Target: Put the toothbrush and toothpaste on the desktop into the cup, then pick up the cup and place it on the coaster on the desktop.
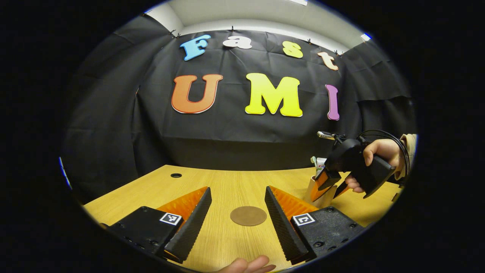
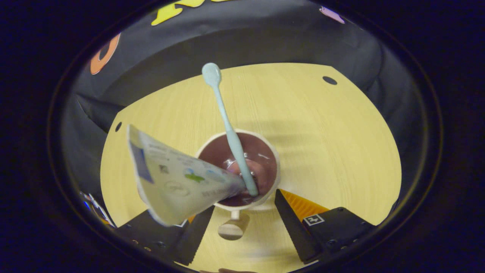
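Observation:
A cream cup [image 2: 273, 151] with a dark inside stands on the wooden desktop [image 2: 333, 144]. A pale blue toothbrush [image 2: 227, 125] and a white toothpaste tube [image 2: 174, 178] lean inside it. The cup's handle [image 2: 233, 225] points between the fingers of my right gripper [image 2: 245, 200], which is open around it without touching. In the left gripper view, the right gripper [image 1: 329, 187], held by a hand [image 1: 379, 149], straddles the cup [image 1: 311, 187] at the right. My left gripper [image 1: 237, 188] is open above the table, with the round brown coaster [image 1: 248, 215] lying between its fingers.
The desktop has cable holes [image 1: 176, 175] [image 2: 329, 80] near its back corners. Black cloth walls close the booth behind and beside the table. Fingertips of a hand [image 1: 248, 265] show at the bottom of the left gripper view.

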`<state>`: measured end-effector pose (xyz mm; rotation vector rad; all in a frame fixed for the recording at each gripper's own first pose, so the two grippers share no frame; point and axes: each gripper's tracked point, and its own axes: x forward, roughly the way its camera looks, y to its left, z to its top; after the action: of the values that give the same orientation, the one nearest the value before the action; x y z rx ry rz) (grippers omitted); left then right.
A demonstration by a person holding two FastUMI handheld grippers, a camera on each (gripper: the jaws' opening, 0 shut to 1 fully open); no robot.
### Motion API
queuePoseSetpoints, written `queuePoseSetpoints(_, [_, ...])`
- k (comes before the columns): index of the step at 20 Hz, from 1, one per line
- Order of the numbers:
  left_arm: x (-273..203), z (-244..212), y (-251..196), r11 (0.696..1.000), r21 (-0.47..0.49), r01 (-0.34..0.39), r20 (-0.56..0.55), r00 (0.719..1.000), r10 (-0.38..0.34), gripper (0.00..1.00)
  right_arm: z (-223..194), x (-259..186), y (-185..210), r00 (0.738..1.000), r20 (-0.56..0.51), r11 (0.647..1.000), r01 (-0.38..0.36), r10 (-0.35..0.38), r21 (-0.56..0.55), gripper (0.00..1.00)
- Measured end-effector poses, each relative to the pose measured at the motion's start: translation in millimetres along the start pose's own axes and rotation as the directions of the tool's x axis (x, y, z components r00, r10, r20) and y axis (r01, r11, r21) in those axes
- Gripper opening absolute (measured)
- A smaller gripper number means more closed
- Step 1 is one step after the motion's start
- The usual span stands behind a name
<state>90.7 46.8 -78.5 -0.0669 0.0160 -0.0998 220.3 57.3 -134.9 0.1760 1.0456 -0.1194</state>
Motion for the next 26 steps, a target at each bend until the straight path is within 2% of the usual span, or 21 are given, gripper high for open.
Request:
queuePoseSetpoints(3, [0.8,-1.9,8.5,1.0,0.002,-0.013,-0.004,1.0,0.013,0.91,-4.2,12.7,0.8,0.999,-0.048,1.0,0.018,-0.018,-0.006,0.95])
queuePoseSetpoints(6, [0.5,-3.6,10.5,1.0,-0.004,-0.015,-0.007,1.0,0.015,0.9,-4.8,15.0,1.7,0.995,-0.096,0.999,0.029,-0.027,0.018,0.84])
queuePoseSetpoints(11, [-0.6,-4.7,5.4,1.0,-0.004,0.003,-0.008,1.0,-0.003,0.9,-10.0,15.6,1.1,0.989,-0.141,0.999,0.051,-0.051,-0.004,0.78])
queuePoseSetpoints(13, [0.8,-7.4,3.4,1.0,-0.003,0.01,-0.016,1.0,-0.01,0.9,-19.1,16.0,0.8,0.982,-0.185,0.999,0.05,-0.046,0.013,0.72])
queuePoseSetpoints(16, [-0.4,-8.6,3.7,1.0,-0.011,0.014,-0.02,1.0,-0.014,0.9,-24.2,20.2,2.6,0.974,-0.224,0.999,0.04,-0.035,0.02,0.46])
queuePoseSetpoints(17, [-0.3,-9.6,2.8,1.0,-0.014,0.013,-0.022,1.0,-0.014,0.9,-25.8,20.7,1.5,0.972,-0.233,0.999,0.04,-0.033,0.024,0.46])
queuePoseSetpoints(21, [-2.0,-10.2,3.0,1.0,-0.019,0.015,-0.023,1.0,-0.016,0.9,-20.8,21.4,2.5,0.977,-0.213,1.0,0.013,-0.015,-0.01,0.35])
queuePoseSetpoints(24, [-3.3,-11.3,1.2,1.0,-0.014,0.017,-0.023,1.0,-0.017,0.9,-19.3,22.9,2.0,0.982,-0.189,0.999,0.016,-0.024,-0.044,0.31])
queuePoseSetpoints(26, [-4.6,-8.9,-1.4,1.0,-0.009,0.026,-0.015,1.0,-0.026,0.9,-22.6,21.9,4.3,0.981,-0.194,0.999,-0.005,-0.004,-0.044,0.31])
